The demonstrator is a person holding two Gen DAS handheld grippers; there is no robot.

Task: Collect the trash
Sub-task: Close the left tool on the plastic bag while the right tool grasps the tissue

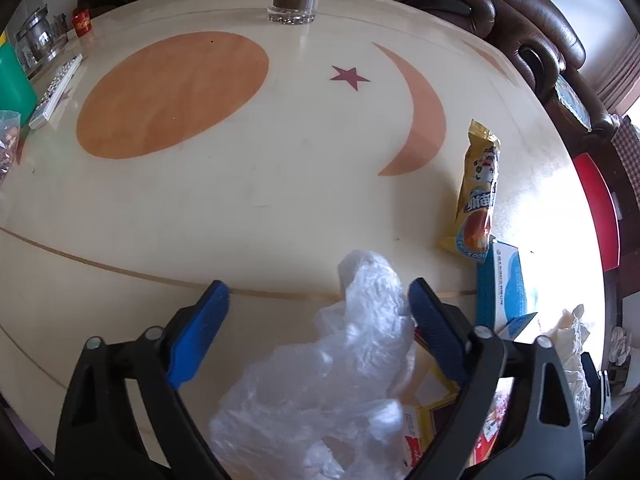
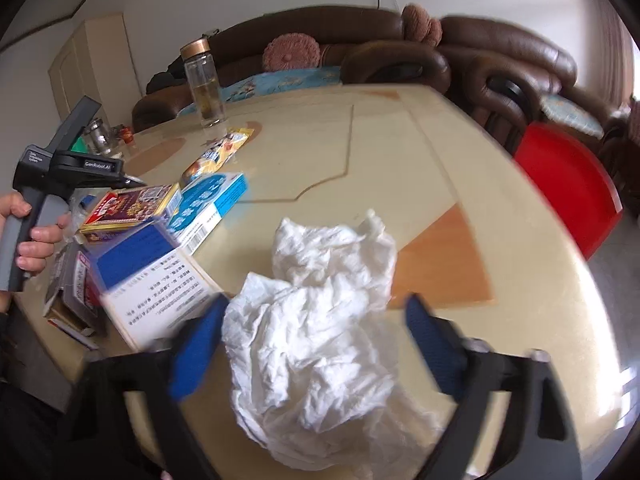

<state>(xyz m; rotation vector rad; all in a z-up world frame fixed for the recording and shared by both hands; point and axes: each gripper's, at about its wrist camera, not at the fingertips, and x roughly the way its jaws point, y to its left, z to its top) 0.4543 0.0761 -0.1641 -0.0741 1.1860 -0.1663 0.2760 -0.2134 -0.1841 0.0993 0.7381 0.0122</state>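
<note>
Both grippers poised over loose trash at the near edge of the table, neither one gripping yet.

The left gripper [image 1: 318,312] has its jaws spread wide around a clear plastic bag [image 1: 340,360] that rises between them, leaning on the right-hand pad. The right gripper [image 2: 316,334] is spread too, with a crumpled white tissue [image 2: 320,320] between its pads. Neither is pinched yet. I'd say push each gripper down into the bulk before squeezing, since both things are soft and a shallow bite would slip. A yellow snack wrapper [image 1: 478,192] and the blue box [image 1: 502,284] lie just beside, waiting on the table [image 1: 280,184].
</note>
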